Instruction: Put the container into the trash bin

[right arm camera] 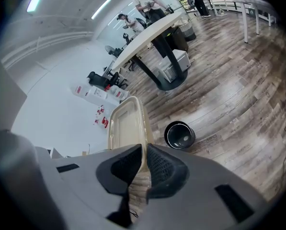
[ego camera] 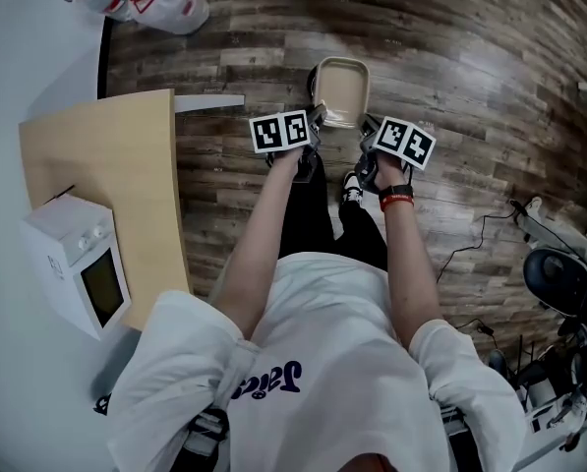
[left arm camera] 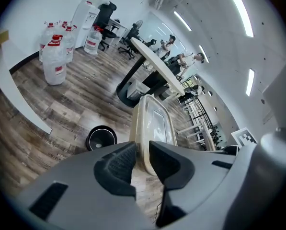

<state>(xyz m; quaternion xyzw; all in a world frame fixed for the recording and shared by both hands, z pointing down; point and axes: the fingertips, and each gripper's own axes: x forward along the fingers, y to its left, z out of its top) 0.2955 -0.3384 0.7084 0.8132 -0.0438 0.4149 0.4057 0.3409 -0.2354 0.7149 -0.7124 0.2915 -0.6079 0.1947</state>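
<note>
Two grippers share the load. The left gripper (left arm camera: 142, 153) has its jaws closed on one long rim of the container (left arm camera: 154, 121), with the wall pinched between the ribbed pads (left arm camera: 120, 163); the right gripper (right arm camera: 145, 156) has its jaws drawn almost together on the thin lip of the opposite side; neither grips anything else. The container, a pale shallow tray, juts out ahead of both sets of fingertips and bridges the gap between them; it hangs in the air, clear of the wooden floor (ego camera: 470, 77).

The trash bin (right arm camera: 179, 134), round, black and open-topped, stands on that floor beyond and below the fingertips. It lies off to the left of the left gripper's fingers and off to the right of the right gripper's fingers; by that reckoning it sits roughly under the span between them. In the head view the container covers that spot, so the bin cannot be made out there.

The pick-up is done and the carry looks near its end. What remains is to bring the container to the bin's mouth, perhaps tipped if it proves too wide, and to release both grips so that it drops inside; nothing is in the bin yet.
</note>
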